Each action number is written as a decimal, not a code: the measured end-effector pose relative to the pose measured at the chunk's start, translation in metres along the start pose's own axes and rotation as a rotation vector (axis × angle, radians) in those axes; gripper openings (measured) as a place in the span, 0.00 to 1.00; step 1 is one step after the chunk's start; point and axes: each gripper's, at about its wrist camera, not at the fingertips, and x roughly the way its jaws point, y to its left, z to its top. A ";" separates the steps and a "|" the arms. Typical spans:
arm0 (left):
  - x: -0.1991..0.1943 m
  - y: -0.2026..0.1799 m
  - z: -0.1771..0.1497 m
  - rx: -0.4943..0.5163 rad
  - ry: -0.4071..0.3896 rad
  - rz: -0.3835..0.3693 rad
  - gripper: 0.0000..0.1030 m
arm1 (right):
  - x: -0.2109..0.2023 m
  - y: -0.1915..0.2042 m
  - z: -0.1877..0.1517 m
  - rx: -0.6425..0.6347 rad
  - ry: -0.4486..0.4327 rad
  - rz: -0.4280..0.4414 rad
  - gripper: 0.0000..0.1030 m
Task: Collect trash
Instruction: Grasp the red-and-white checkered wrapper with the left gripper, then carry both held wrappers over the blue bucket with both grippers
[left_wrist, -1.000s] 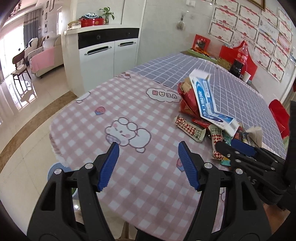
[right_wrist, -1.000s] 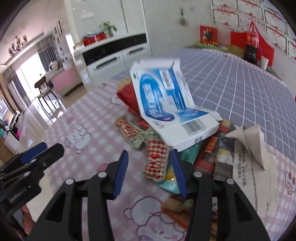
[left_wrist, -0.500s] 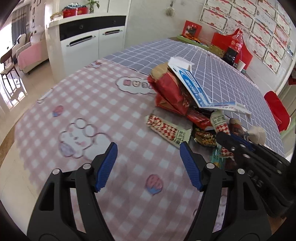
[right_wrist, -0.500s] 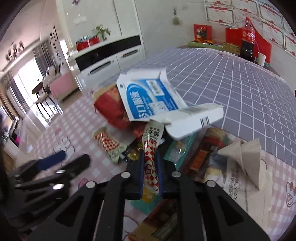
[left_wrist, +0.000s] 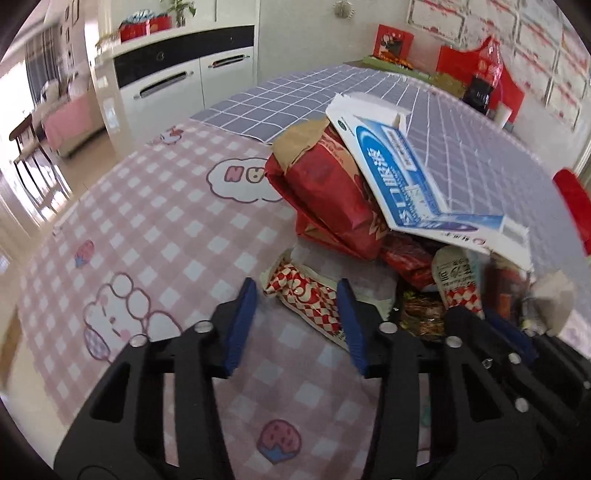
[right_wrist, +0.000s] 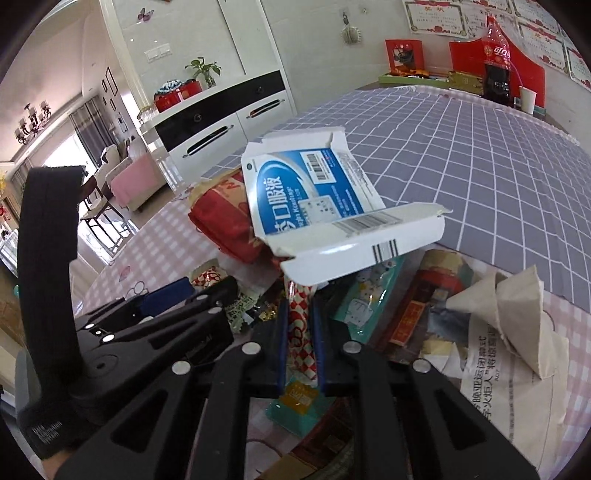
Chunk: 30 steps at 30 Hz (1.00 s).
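We work with two grippers over one heap of trash on a table laid with a pink checked cloth (left_wrist: 177, 229) near us and a grey grid cloth (right_wrist: 480, 155) beyond. In the heap we count two red-and-white checked wrappers, one red bag (left_wrist: 325, 199), one flattened blue-and-white carton (right_wrist: 314, 199), one teal packet (right_wrist: 362, 306), one folded beige paper (right_wrist: 517, 317) and one sheet of newspaper (right_wrist: 509, 384); smaller scraps under the carton are too jumbled to count. Our right gripper (right_wrist: 300, 339) is pressed together on the first checked wrapper (right_wrist: 298, 321), a narrow stick that runs straight away from us, its far end tucked under the carton's near edge. Our left gripper (left_wrist: 297, 321) is closing, its blue pads on either side of the second checked wrapper (left_wrist: 306, 299) without yet squeezing it; that wrapper lies flat at the heap's left edge, its long axis slanting from far left to near right across the gap between the pads. The carton leans on the red bag and overhangs both wrappers, so room above them is tight. To the left of the heap the pink cloth lies open up to the table's edge, and the grey cloth behind is mostly bare, with a cola bottle (right_wrist: 496, 55) and paper cup (right_wrist: 528, 99) at its far end.
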 end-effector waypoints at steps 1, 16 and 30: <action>0.000 -0.001 0.000 0.016 -0.002 0.004 0.35 | 0.000 0.000 0.000 0.002 -0.002 -0.004 0.12; -0.053 0.056 -0.015 -0.081 -0.096 -0.141 0.15 | -0.018 0.027 -0.004 -0.054 -0.031 0.078 0.12; -0.127 0.146 -0.049 -0.204 -0.203 -0.103 0.16 | -0.045 0.142 -0.015 -0.195 -0.056 0.222 0.12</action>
